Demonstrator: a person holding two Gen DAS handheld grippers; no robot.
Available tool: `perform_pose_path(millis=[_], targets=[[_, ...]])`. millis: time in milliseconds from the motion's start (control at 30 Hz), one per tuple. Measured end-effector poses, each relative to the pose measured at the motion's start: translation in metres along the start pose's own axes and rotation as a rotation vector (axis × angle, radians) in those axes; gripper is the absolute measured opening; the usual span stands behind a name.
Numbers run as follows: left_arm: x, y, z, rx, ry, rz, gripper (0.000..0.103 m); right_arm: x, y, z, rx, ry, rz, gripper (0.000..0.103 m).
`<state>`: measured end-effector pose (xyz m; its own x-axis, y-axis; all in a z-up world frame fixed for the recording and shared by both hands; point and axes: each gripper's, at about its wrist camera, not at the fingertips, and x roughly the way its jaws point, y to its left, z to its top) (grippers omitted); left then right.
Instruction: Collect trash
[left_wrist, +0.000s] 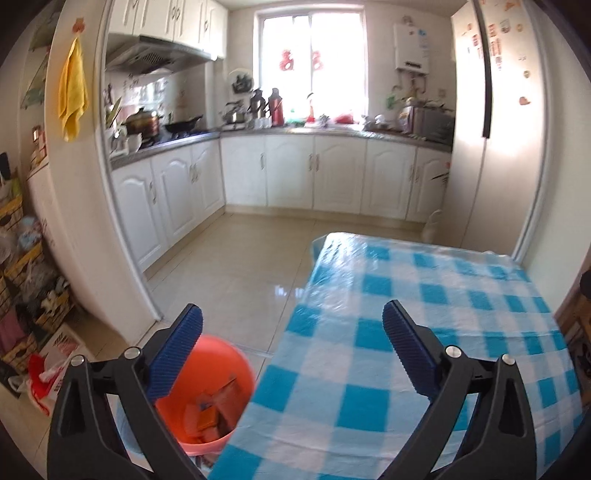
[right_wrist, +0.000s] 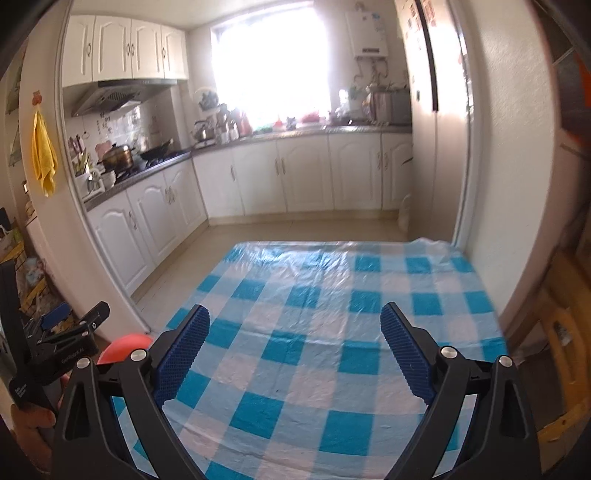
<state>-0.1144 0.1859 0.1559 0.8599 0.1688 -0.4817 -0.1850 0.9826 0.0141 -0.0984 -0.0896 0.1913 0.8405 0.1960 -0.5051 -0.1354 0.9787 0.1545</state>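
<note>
Orange bin (left_wrist: 207, 391) sits beside the left hand-held gripper (left_wrist: 291, 314).

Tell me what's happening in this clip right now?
A person holds two sets of tongs over a table covered in a blue checked cloth, facing a kitchen. The left tongs and the right tongs are both open and hold nothing. An orange bucket sits beside the table's left edge with some packaging already in it. No trash shows on the visible tabletop, so collecting looks mostly finished.
</note>
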Motion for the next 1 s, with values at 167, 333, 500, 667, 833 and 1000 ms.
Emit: perform_pose_path(millis=[167,333,500,667,833,1000], targets=[[-0.026,-0.033,0.014,0.034,-0.066,-0.078,0.099,-0.037,-0.012,0.011,0.014,-0.098,-0.056,0.095],[-0.049,-0.062,0.024,0.065,-0.122,-0.131,0.099,-0.069,-0.020,0.016,0.028,-0.174,-0.111,0.096],[-0.070,-0.082,0.030,0.073,-0.161,-0.172,0.099,-0.093,-0.026,0.017,0.038,-0.224,-0.164,0.097],[-0.082,-0.090,0.033,0.075,-0.178,-0.204,0.099,-0.109,-0.029,0.018,0.044,-0.259,-0.210,0.097],[-0.095,-0.096,0.038,0.077,-0.207,-0.204,0.099,-0.124,-0.028,0.020,0.043,-0.287,-0.255,0.097],[-0.110,-0.101,0.042,0.091,-0.255,-0.196,0.099,-0.136,-0.024,0.022,0.037,-0.308,-0.278,0.097]])
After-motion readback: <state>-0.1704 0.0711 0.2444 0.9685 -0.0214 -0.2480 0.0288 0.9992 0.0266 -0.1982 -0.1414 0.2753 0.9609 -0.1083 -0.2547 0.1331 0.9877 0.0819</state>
